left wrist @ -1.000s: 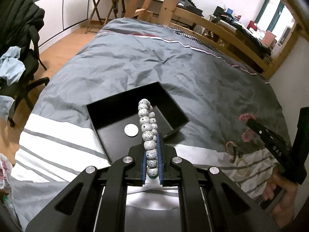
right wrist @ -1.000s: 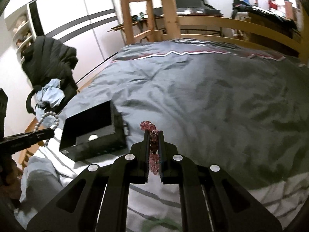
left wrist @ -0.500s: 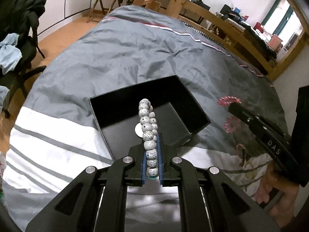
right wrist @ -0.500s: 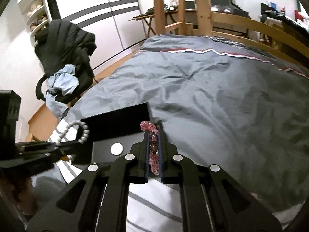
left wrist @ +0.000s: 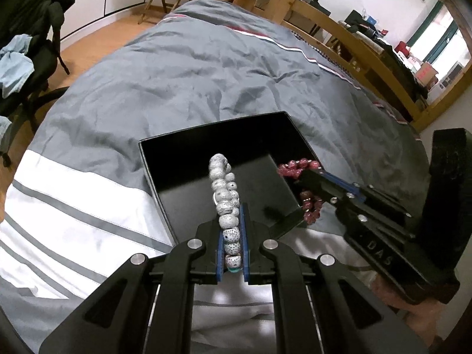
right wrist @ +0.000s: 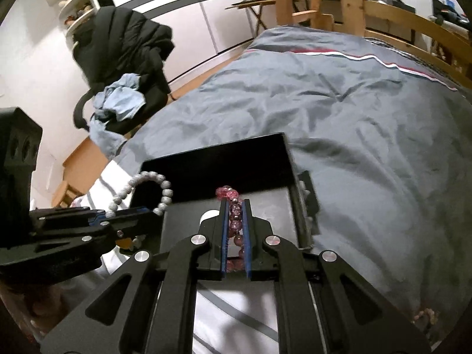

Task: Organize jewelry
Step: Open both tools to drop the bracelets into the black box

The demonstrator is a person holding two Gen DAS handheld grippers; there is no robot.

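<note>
Your left gripper [left wrist: 231, 233] has its fingers [left wrist: 219, 236] clenched on a bracelet of speckled grey-white round beads [left wrist: 225, 200]; the loop stands up out of the fingers and sits over the open black rectangular box [left wrist: 183, 159] that rests on the grey duvet with white stripes [left wrist: 191, 67] covering the bed. Your right gripper [right wrist: 235, 230] has its fingers [right wrist: 247, 230] clenched on a bracelet of translucent pink beads [right wrist: 234, 206], which is likewise held over the box interior, near its right wall. In the left wrist view the right gripper reaches in from the right, with the pink beads hanging partly inside and partly over the box's near right corner. In the right wrist view a small white round disc [right wrist: 210, 214] shows on the box floor just left of your right fingers. Beside the bed stands a black office chair [right wrist: 124, 67] draped with a dark jacket and a pale blue cloth [right wrist: 121, 100].
</note>
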